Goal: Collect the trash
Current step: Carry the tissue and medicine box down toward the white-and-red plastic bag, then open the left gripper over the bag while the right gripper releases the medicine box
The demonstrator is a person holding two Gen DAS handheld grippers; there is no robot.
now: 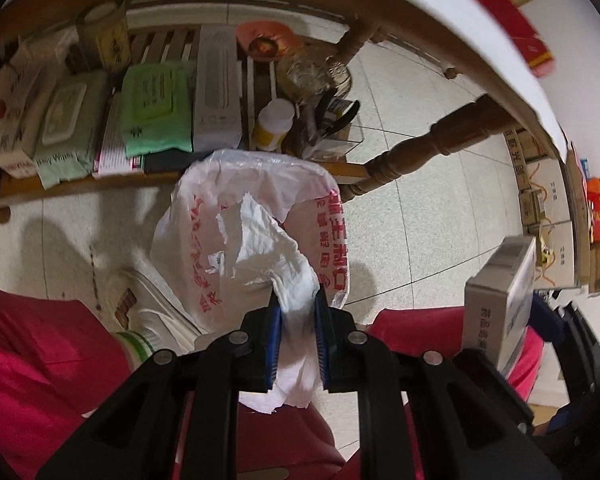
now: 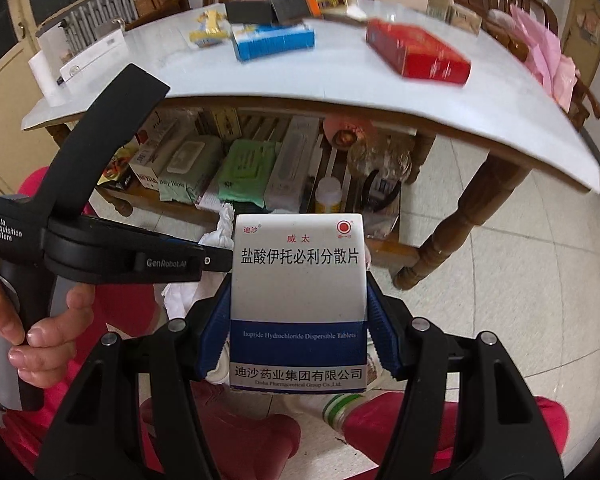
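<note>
Down low, left gripper (image 1: 296,300) clamped on a crumpled white tissue (image 1: 276,252), held just above the open mouth of a white plastic bag (image 1: 204,240) with red print on the tiled floor (image 1: 420,216); right gripper (image 2: 298,300) clamped on a blue-and-white medicine box (image 2: 298,280), upright, before the white-topped table (image 2: 300,80)

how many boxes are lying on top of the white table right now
2 clear ones: a blue and white box near the table's middle, and a red box to its right. Blurred dark and orange items behind them may be boxes too.
</note>
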